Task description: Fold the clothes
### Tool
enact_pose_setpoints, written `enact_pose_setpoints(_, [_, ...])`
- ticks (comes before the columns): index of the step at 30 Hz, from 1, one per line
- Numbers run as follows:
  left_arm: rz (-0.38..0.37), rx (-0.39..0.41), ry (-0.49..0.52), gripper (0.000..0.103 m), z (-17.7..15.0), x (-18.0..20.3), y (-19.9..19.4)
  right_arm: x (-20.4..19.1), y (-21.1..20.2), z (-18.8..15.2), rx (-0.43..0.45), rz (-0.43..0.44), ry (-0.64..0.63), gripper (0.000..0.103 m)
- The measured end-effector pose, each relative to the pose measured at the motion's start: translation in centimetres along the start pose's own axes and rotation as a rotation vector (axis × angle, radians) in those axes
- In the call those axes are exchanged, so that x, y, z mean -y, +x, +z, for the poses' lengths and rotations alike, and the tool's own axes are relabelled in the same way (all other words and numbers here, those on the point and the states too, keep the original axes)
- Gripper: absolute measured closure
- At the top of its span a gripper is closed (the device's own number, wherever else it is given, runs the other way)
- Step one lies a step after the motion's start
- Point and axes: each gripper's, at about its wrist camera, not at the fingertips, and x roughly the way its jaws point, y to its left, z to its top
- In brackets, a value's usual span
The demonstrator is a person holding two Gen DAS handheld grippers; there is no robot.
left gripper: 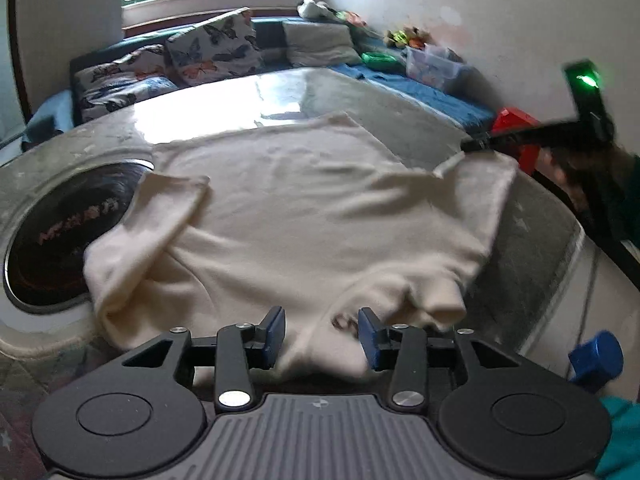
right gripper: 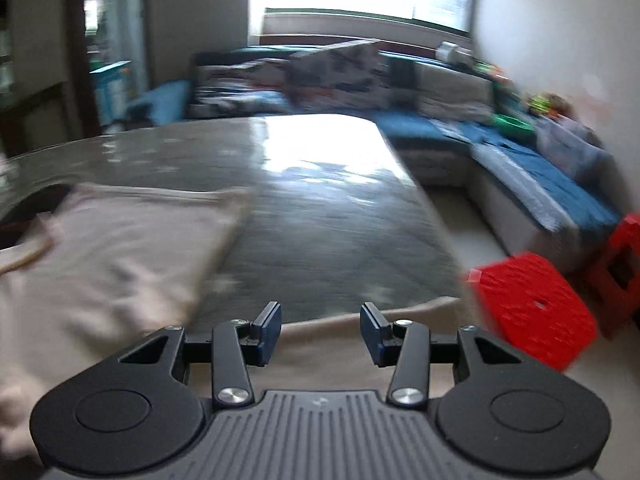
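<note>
On a glossy grey table, a cream T-shirt lies spread out, likely flattened so it can be folded. Its left edge drapes over a dark round inset in the tabletop, and the left sleeve is folded in across the body. The shirt's long axis runs from the collar, nearest the left wrist camera, toward the hem at the far side, near a sofa with butterfly cushions. At the collar, the left gripper stands parted, cloth lying between its blue pads but not pinched. Farther right, the right gripper reaches the right sleeve; its own blurred view shows the jaws released over the cloth's edge, gripping nothing. Beyond sits a red stool.
</note>
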Motion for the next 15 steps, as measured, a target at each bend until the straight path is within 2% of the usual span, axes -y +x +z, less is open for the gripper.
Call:
enact_pose_setpoints(2, [0.036,0.029,-0.032,0.059,1.1,-0.8,0.5,-1.9,-0.7,0.1,0.011,0.061,-0.04,0.059])
enact_pose_setpoints(4, [0.109,0.053,-0.054,0.06,2.2,-1.6,1.3,-3.9,-0.9,0.3,0.02,0.113,-0.085,0.059])
enact_pose_setpoints(5, [0.155,0.065,-0.064,0.06,2.7,-2.1,1.8,-4.6,-0.9,0.5,0.023,0.131,-0.103,0.059])
enact_pose_setpoints(8, [0.228,0.092,-0.09,0.06,3.9,-3.7,3.0,-6.8,-0.2,1.5,0.015,0.158,-0.143,0.059])
enact_pose_setpoints(11, [0.272,0.099,-0.065,0.06,5.0,-4.4,4.6,-7.8,1.0,2.6,0.002,0.176,-0.154,0.059])
enact_pose_setpoints(15, [0.293,0.056,-0.057,0.06,6.1,-5.2,7.8,-8.3,2.8,3.8,-0.015,0.176,-0.159,0.059])
